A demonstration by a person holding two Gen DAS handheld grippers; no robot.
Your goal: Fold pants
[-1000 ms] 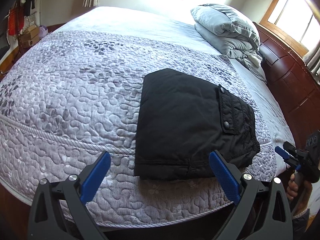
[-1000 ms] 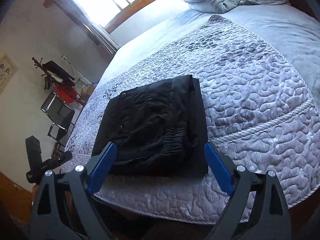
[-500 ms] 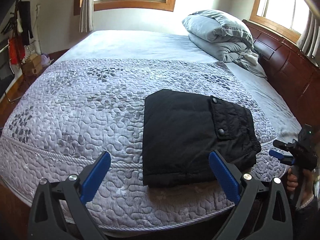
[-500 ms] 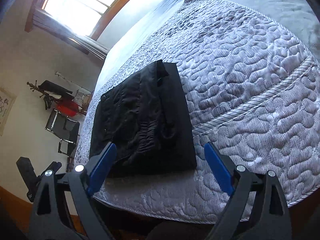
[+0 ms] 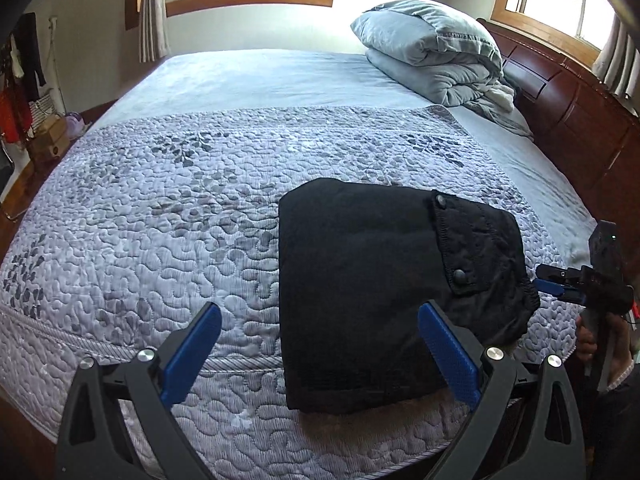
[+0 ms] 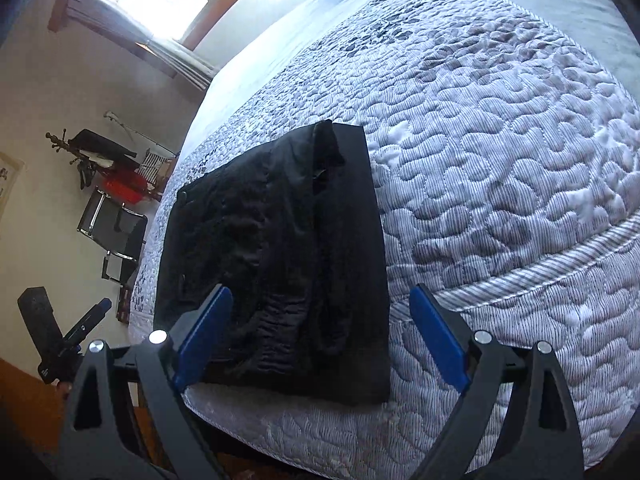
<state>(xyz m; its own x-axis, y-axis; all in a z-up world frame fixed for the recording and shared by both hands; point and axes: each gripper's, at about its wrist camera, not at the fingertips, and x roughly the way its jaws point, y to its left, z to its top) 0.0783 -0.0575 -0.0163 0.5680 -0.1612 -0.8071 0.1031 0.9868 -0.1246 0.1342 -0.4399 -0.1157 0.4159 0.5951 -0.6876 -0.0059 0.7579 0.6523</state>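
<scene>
The black pants [image 5: 372,280] lie folded into a compact rectangle on the quilted bedspread [image 5: 180,220] near the bed's front edge, a snap pocket flap on top. They also show in the right wrist view [image 6: 280,264]. My left gripper [image 5: 320,348] is open and empty, held off the front edge, with the pants' near left corner between its fingers in view. My right gripper [image 6: 320,336] is open and empty, just short of the pants' waistband end. It also shows in the left wrist view [image 5: 560,282] at the right, close to the waistband.
Folded grey bedding [image 5: 432,52] sits at the head of the bed by a dark wooden headboard [image 5: 580,112]. A chair [image 6: 116,236] and a clothes rack [image 6: 96,156] stand beside the bed's far side. The bed's front edge [image 5: 240,440] drops off just ahead of me.
Both grippers have pulled back and tilted, empty and open throughout. The left view has risen to show the windows. The folded pants have not moved.
</scene>
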